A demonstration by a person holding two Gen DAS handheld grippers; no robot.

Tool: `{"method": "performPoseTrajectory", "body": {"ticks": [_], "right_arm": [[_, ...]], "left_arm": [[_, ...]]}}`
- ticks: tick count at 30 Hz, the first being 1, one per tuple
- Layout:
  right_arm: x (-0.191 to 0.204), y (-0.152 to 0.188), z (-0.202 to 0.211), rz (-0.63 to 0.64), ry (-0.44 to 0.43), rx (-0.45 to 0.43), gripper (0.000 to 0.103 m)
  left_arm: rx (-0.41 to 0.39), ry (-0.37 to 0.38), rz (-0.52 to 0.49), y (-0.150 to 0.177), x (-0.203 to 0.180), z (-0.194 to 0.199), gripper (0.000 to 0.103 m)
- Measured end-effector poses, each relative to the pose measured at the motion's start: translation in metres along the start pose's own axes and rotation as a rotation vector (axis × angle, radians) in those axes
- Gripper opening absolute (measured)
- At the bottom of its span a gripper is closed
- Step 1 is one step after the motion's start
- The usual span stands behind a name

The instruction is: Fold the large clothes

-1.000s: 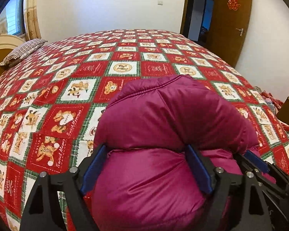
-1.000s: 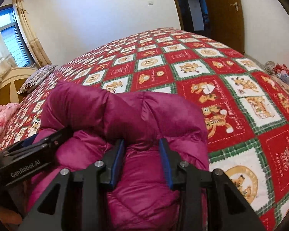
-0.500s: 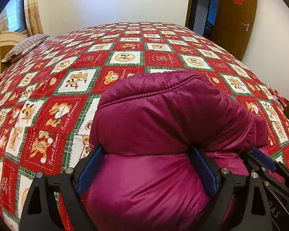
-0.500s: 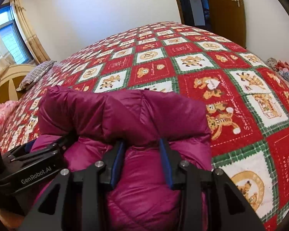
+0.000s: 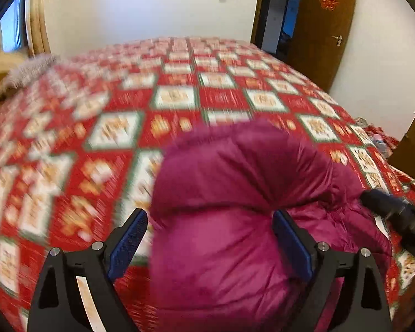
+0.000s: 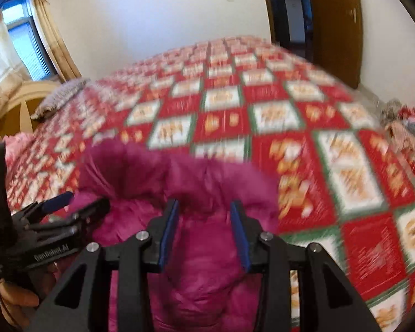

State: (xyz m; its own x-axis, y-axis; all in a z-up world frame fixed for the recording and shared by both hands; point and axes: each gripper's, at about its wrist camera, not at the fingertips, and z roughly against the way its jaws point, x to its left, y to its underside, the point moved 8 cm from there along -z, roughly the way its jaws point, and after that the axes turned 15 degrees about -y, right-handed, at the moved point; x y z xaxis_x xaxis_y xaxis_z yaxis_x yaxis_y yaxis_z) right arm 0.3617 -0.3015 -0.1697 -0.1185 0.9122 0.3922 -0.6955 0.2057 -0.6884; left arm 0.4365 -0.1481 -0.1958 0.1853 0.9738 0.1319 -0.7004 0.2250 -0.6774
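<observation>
The puffy magenta quilted down jacket [image 5: 235,182] sat bunched at the near edge of the bed, on the red, green and white patchwork bear-print quilt [image 5: 179,102]. Both claws were right on top of it!

The left claw [image 5: 207,221] stood wide. Its jaws had just been opening, and the jacket's roll lay between them. The pad on the right of the view touched the fabric, while the pad on the left stood clear, with quilt showing in the gap. No real hold there.

The right claw [image 6: 204,207] was the one doing the work: narrow, its blue pads pinched on a gathered fold of the jacket, with padding bulging up over the tips.

Both views were smeared, so the fine creases could not be read.

Here was what mattered. The bundle lay directly ahead of both claws and under them, and its long axis ran across, from one claw to the other. Its rounded folded edge faced away, toward the open middle of the bed. The claws sat side by side, near each other, each showing at the edge of the other's view. With only the right one clamped, any lift or forward carry would probably have hung the jacket from that side, and the left end looked likely to sag unless that claw closed again.
</observation>
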Motion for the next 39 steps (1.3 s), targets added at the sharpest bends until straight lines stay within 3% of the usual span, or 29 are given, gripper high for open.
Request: {"method": "performPoseTrajectory", "body": {"ticks": [3,7,11,19,27,31,33,39], "right_arm": [[0.012,-0.021,-0.008,0.014,-0.042,0.015,0.044],[0.018,-0.021,-0.054,0.042,-0.053,0.085,0.044],[0.006,-0.007,-0.082,0.045,-0.017,0.107,0.044],[-0.016,0.000,-0.090,-0.068,-0.087,0.054,0.044],[-0.015,0.000,-0.095,-0.048,-0.048,0.068,0.044],[-0.016,0.000,-0.091,-0.043,-0.080,0.113,0.044],[-0.014,-0.001,-0.076,-0.038,-0.085,0.119,0.047],[-0.004,0.017,0.012,-0.054,-0.113,-0.034,0.049]], "left_arm": [[-0.024,-0.058,-0.004,-0.022,0.008,-0.003,0.092],[0.027,-0.118,0.038,-0.039,0.011,-0.034,0.092],[0.057,-0.121,0.036,-0.031,0.002,-0.053,0.092],[0.146,-0.027,0.094,-0.018,-0.005,-0.085,0.097],[0.172,-0.053,0.090,-0.015,-0.008,-0.092,0.102],[0.210,0.015,0.102,-0.013,0.001,-0.078,0.102],[0.174,0.035,0.079,-0.012,0.010,-0.053,0.102],[0.044,0.086,0.008,0.015,0.030,0.021,0.102]]}}
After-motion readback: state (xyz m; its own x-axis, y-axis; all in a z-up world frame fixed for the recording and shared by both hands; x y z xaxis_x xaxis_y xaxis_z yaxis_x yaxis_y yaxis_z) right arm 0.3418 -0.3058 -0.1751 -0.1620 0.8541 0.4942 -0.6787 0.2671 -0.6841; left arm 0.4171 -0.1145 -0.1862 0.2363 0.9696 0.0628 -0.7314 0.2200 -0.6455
